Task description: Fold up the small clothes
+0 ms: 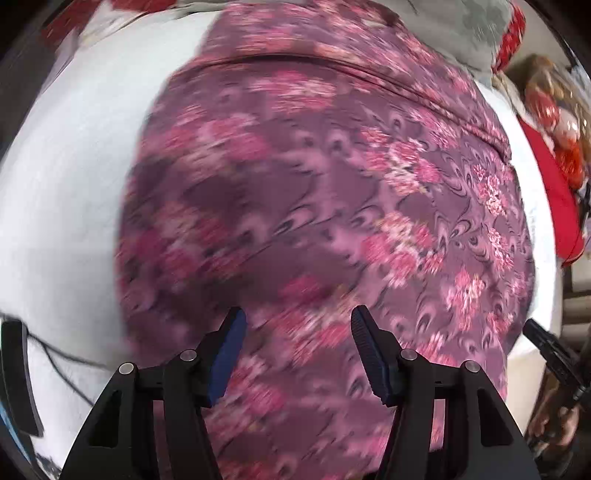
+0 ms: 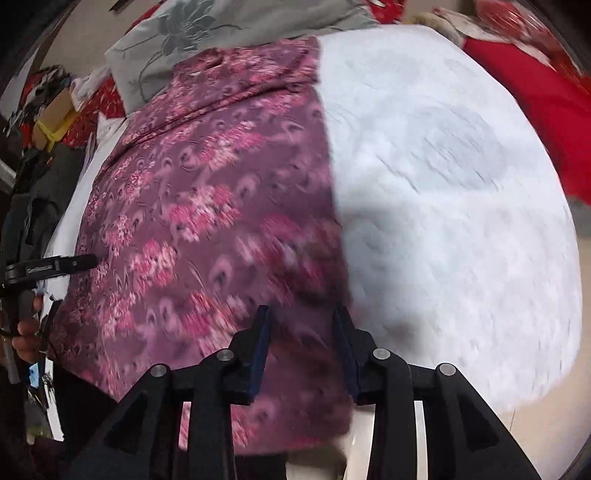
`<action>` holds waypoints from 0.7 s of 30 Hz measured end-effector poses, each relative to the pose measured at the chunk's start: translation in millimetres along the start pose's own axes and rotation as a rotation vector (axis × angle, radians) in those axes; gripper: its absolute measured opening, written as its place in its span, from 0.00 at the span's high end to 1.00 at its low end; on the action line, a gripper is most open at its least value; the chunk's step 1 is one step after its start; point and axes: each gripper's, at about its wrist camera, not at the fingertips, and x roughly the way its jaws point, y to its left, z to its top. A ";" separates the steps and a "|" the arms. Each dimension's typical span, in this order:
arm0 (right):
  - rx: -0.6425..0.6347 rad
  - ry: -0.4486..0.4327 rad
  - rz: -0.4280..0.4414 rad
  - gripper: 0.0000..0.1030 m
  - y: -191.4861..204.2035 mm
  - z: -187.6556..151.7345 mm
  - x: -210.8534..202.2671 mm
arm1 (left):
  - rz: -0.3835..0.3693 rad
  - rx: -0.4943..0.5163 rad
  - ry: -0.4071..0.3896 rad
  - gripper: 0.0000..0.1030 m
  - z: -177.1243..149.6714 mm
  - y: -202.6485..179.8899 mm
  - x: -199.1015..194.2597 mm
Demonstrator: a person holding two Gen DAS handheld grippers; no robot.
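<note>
A purple garment with pink flower print (image 1: 314, 192) lies spread flat on a white padded surface (image 1: 74, 192). It also shows in the right wrist view (image 2: 207, 221), with its straight right edge running down the middle. My left gripper (image 1: 297, 325) is open and empty, hovering over the garment's near part. My right gripper (image 2: 303, 321) is open and empty, over the garment's near right edge. The left gripper's tip (image 2: 79, 263) shows at the garment's left side in the right wrist view; the right gripper (image 1: 546, 347) shows at the right edge of the left wrist view.
A grey flowered cloth (image 2: 207, 33) lies beyond the garment's far end. Red fabric (image 2: 535, 103) lies at the far right of the white surface (image 2: 461, 206). Clutter and a box (image 2: 51, 114) sit at the far left. A black cable (image 1: 62, 365) crosses the white surface.
</note>
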 end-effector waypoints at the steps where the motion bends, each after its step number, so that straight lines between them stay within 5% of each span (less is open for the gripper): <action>1: 0.034 -0.004 0.008 0.62 -10.4 -7.8 -4.0 | -0.006 -0.013 -0.005 0.43 -5.0 10.5 -6.2; 5: 0.160 0.005 0.102 0.48 -44.8 -33.1 -7.8 | -0.032 -0.098 -0.001 0.43 -30.1 65.0 -31.7; 13: 0.381 0.050 0.342 0.45 -82.1 -60.8 25.3 | -0.170 -0.277 0.105 0.43 -80.5 131.1 -41.7; 18: 0.425 0.072 0.484 0.42 -77.6 -63.8 46.6 | -0.212 -0.230 0.084 0.40 -90.7 123.6 -53.7; 21: 0.411 0.094 0.521 0.43 -71.6 -66.7 54.1 | -0.170 -0.161 0.086 0.42 -95.5 107.3 -56.3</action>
